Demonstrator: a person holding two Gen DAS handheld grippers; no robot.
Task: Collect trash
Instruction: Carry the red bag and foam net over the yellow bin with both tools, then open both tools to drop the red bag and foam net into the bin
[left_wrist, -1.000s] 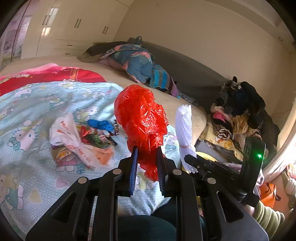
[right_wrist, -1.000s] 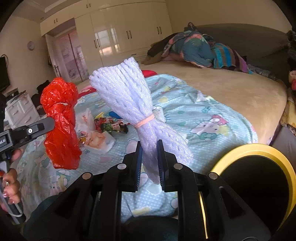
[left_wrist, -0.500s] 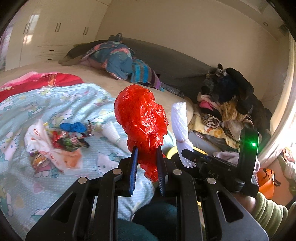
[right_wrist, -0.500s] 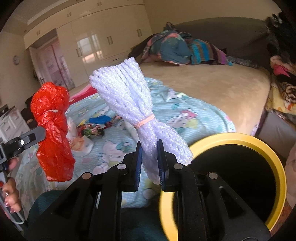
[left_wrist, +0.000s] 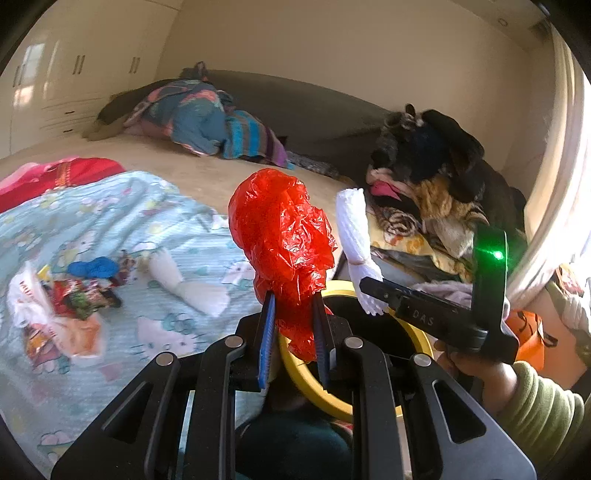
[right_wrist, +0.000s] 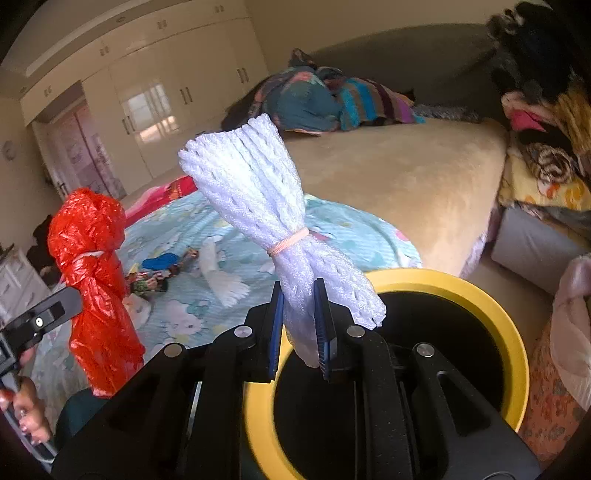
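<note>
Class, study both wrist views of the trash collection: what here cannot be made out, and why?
- Inside of the yellow-rimmed bin: right wrist view shows only black, so contents unknown.
- Bin in the left wrist view: mostly hidden behind the left gripper and red plastic bag.
- Wrapper pile on the bedspread: blurred, print unreadable.
- Lower end of the white foam net: covered by the right gripper.

The pale letters "DAS" stand on the black plastic body of the right claw; no other text is legible.
</note>
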